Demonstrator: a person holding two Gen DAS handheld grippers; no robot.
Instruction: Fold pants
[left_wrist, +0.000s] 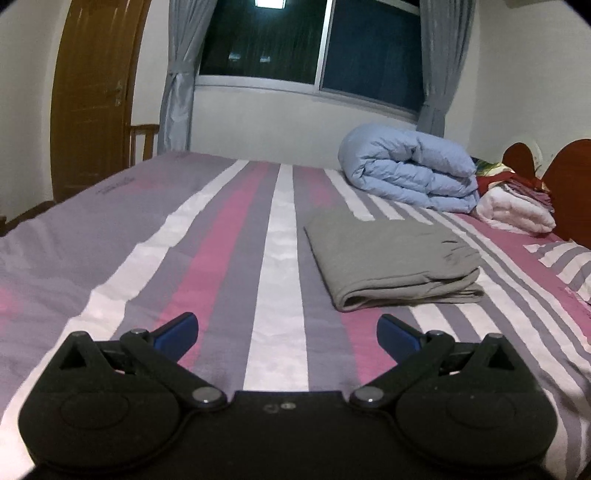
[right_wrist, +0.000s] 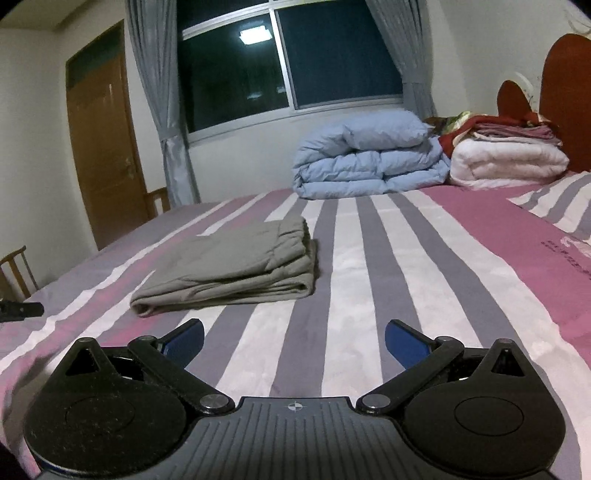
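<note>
Both blue fingers (left_wrist: 177, 332) of our left gripper (left_wrist: 287, 334) stand wide apart over the striped bed (left_wrist: 221, 236), gripping nothing, as do the two of our right gripper (right_wrist: 294, 341). We see one pair of grey pants (left_wrist: 391, 258), folded into a flat stack just beyond them. Farther back, we count one rolled blue duvet (left_wrist: 406, 170) and one white quilt (right_wrist: 506, 162).

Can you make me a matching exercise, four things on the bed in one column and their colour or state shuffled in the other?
Things:
1. pants
2. duvet
3. quilt
4. left claw

Descriptions:
A. white, folded, by the headboard
B. open, holding nothing
C. grey, folded into a flat stack
D. light blue, rolled in a bundle

Pairs: 1-C, 2-D, 3-A, 4-B
</note>
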